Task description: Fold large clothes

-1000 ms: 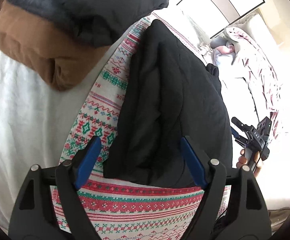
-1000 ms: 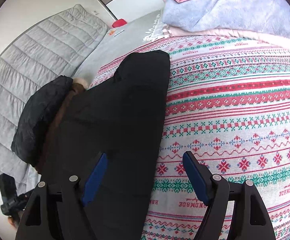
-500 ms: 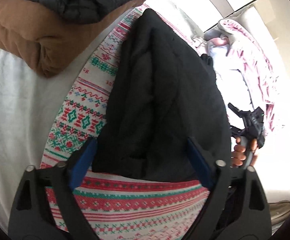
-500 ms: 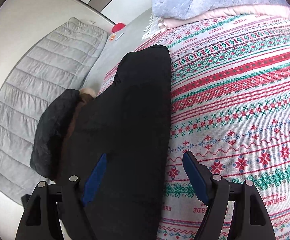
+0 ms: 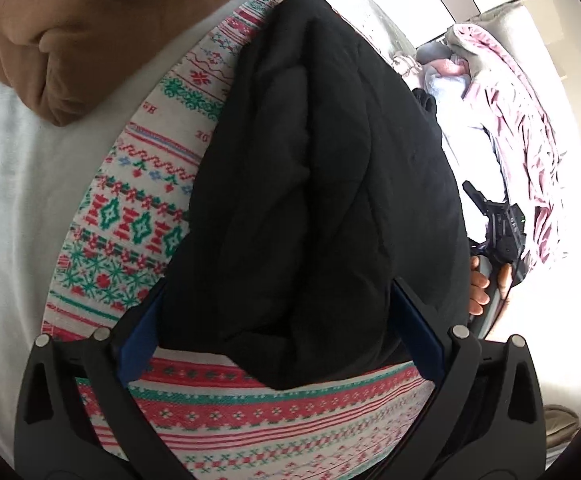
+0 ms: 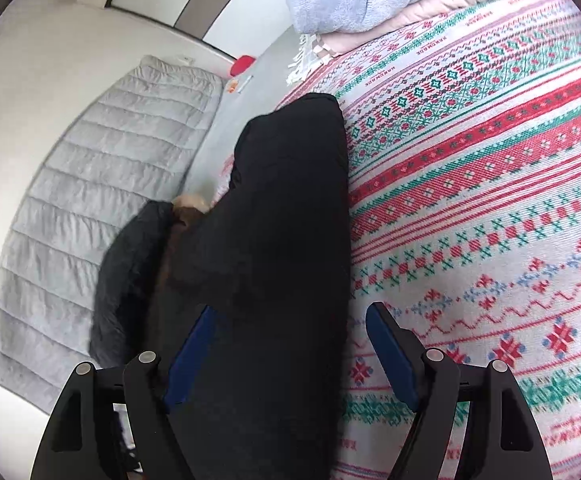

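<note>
Black quilted jacket (image 5: 322, 184) lies folded into a long bundle on a red, green and white patterned blanket (image 5: 130, 216) spread over the bed. Left gripper (image 5: 278, 344) has its blue-padded fingers (image 5: 140, 340) spread apart on either side of the jacket's near end, not clamped. Right gripper (image 6: 290, 356) also has its fingers apart, one over the jacket's edge, the other above the blanket. Beside the jacket sit folded brown (image 5: 70, 36) and dark (image 6: 130, 280) garments.
</note>
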A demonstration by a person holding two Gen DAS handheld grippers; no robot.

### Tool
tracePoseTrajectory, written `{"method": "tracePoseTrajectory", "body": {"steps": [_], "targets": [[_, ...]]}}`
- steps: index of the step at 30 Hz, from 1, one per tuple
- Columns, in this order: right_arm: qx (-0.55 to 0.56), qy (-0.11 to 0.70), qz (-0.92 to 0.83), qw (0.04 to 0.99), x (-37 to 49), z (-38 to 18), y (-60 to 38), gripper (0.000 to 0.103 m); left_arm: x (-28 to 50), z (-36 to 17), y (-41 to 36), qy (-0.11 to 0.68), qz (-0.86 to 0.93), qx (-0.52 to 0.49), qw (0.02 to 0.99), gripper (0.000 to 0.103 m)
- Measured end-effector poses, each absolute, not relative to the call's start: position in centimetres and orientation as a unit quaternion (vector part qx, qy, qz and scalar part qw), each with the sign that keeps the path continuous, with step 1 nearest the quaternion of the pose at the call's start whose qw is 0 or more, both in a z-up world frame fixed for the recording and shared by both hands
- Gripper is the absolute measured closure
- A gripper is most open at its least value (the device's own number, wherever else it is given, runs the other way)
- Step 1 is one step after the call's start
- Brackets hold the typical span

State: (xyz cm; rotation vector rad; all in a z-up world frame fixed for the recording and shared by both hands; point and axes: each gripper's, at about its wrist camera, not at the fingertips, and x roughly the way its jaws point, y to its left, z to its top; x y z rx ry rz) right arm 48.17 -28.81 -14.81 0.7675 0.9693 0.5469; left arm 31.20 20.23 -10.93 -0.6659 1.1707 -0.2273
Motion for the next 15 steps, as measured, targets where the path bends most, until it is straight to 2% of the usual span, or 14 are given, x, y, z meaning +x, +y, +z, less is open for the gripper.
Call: {"method": "tracePoseTrajectory", "body": {"steps": [15], "targets": [[0.337,0.472,0.259,0.772,55.9,-15.9,-25.1,0.022,32.2,-11.9,19.1,0.533,-0.097,-0.307,0.782,0.0]]}}
